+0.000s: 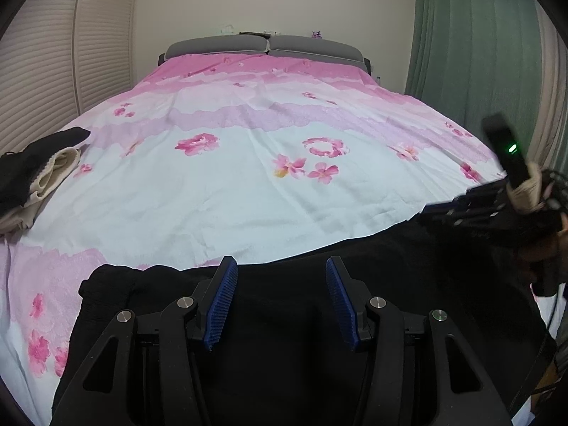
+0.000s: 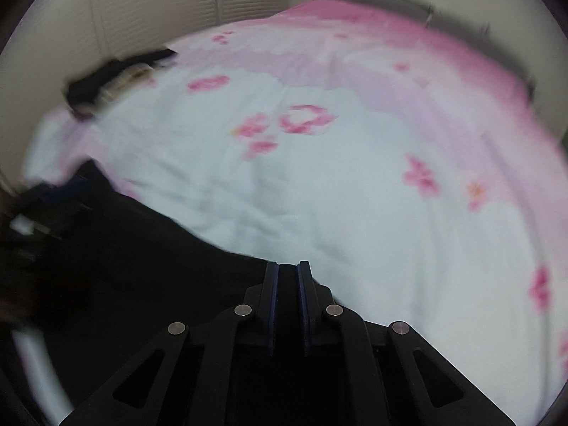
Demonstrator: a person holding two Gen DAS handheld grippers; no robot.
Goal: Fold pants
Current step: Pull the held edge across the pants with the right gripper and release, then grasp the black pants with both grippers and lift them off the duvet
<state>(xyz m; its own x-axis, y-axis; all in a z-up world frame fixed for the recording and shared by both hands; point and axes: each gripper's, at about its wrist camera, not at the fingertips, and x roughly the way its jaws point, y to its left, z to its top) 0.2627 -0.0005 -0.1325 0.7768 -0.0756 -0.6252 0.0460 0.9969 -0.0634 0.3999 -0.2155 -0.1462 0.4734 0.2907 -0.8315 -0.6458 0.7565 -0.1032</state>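
Note:
Black pants (image 1: pixel 284 305) lie spread along the near edge of the bed. My left gripper (image 1: pixel 282 269) is open and hovers over them, its blue pads wide apart and holding nothing. In the right wrist view, which is blurred by motion, the pants (image 2: pixel 149 248) stretch from the left to my right gripper (image 2: pixel 287 269). Its jaws stand nearly together on the edge of the black cloth. The right gripper also shows in the left wrist view (image 1: pixel 461 209) at the pants' right end.
The bed has a pink and white flowered cover (image 1: pixel 248 184). A pile of black and cream clothes (image 1: pixel 32 174) lies at its left edge, also in the right wrist view (image 2: pixel 117 74). Grey pillows (image 1: pixel 266 46) at the head, green curtain (image 1: pixel 468 42) to the right, louvred doors on the left.

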